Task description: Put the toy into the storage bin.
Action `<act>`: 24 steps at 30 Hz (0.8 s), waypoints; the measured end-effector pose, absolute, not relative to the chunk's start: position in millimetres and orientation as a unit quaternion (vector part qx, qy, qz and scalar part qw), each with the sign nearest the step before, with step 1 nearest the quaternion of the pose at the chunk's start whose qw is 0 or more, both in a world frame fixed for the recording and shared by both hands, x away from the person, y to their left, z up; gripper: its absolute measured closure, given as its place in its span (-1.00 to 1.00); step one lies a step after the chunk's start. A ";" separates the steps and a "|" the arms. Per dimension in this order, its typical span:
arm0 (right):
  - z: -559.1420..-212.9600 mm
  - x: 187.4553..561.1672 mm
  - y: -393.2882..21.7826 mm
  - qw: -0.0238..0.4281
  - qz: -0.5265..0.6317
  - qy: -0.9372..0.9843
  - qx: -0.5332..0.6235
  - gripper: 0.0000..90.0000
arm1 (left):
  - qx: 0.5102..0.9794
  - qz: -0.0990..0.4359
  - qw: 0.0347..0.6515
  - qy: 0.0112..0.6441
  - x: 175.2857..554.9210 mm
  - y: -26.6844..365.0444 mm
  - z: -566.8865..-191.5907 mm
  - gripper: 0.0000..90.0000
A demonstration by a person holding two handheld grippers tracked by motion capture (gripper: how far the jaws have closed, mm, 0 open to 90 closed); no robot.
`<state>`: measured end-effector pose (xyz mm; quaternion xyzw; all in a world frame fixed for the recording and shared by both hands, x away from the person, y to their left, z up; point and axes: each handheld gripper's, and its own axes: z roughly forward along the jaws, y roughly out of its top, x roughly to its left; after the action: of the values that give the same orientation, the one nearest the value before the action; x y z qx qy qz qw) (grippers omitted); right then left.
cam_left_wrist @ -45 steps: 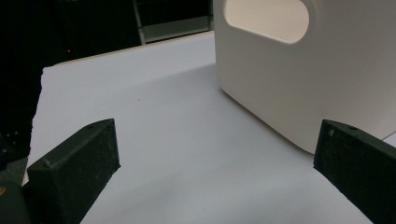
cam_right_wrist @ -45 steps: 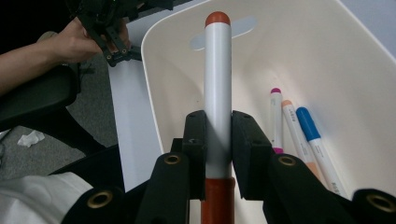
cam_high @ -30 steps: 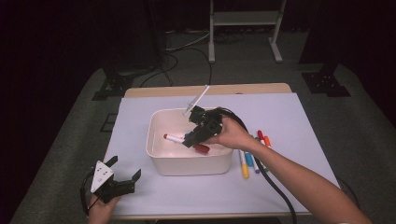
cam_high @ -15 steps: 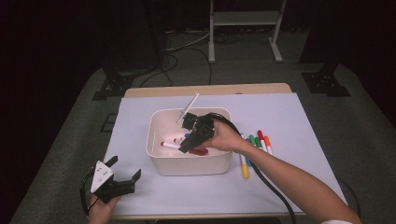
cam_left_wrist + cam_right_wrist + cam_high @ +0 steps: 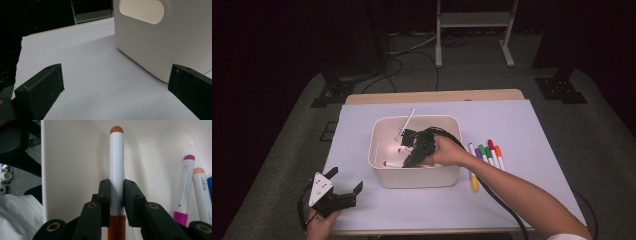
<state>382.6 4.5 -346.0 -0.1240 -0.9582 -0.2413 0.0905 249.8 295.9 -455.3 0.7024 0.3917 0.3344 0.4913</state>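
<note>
My right gripper (image 5: 408, 162) reaches into the white bin (image 5: 374, 142) at the table's middle. It is shut on a white marker with an orange-red cap (image 5: 394, 164). In the right gripper view the pads clamp that marker (image 5: 116, 170) near its cap end, and its tip points at the bin's inner wall (image 5: 75, 157). A magenta marker (image 5: 186, 187) and an orange one (image 5: 202, 192) lie inside the bin beside it. My left gripper (image 5: 345, 179) rests open at the table's front left. Nothing sits between its fingers (image 5: 42, 87), and the bin's outer wall (image 5: 162, 37) stands ahead of it.
Several coloured markers (image 5: 484, 154) lie in a row on the lilac sheet right of the bin, with a yellow one (image 5: 473, 181) nearer the front. A thin white stick (image 5: 407, 122) leans over the bin's back rim. A cable trails from the right gripper.
The right gripper has carried the marker down and to the left, from above the bin's back rim to low inside the bin. The left gripper has stayed put.
</note>
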 end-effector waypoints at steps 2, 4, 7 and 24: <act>-348.9 382.6 5.5 0.088 -0.235 -0.960 -0.123 0.68 | 0.703 0.334 0.491 0.391 249.8 296.0 -455.3 -1.00; -350.9 382.4 6.3 0.088 -0.226 -0.962 -0.125 0.67 | 0.703 0.334 0.491 0.392 249.8 296.0 -455.3 -1.00; -352.8 382.7 6.7 0.087 -0.216 -0.964 -0.125 0.67 | 0.703 0.334 0.490 0.392 249.8 296.1 -455.2 -1.00; -311.7 385.1 -33.0 0.052 -0.283 -0.946 -0.152 0.50 | 0.704 0.336 0.489 0.391 250.1 295.7 -455.4 -1.00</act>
<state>385.1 -33.0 -311.7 -0.1525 -0.9456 -0.2825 0.0519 250.1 295.7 -455.4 0.7038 0.3910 0.3363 0.4886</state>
